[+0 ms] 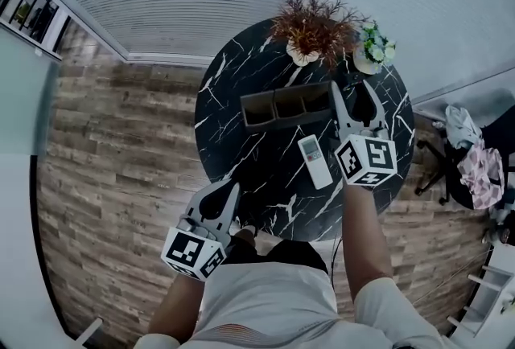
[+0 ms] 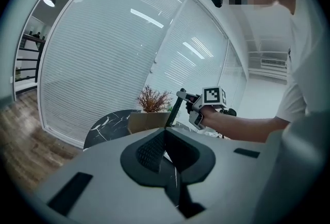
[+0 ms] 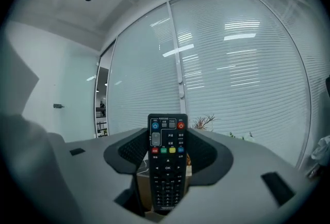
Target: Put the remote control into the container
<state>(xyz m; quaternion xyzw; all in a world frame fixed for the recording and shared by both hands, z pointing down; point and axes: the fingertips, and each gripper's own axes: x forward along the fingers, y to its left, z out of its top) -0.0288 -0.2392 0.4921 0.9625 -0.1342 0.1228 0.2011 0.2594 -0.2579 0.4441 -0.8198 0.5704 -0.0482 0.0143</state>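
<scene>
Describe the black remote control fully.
The black remote control is a slim plastic bar, its button face toward the right gripper view: blue and red keys on top, a coloured row below, white-marked keys beneath. The right gripper clamps its sides, holding it on end, off the table, with the brown container behind it.

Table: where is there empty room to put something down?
The table is bare on its left side, from the container to the rim. The near middle is bare too, between the white remote and the left claw. It's crowded at the far rim with plants, and on the right, where the right claw holds a black remote.
</scene>
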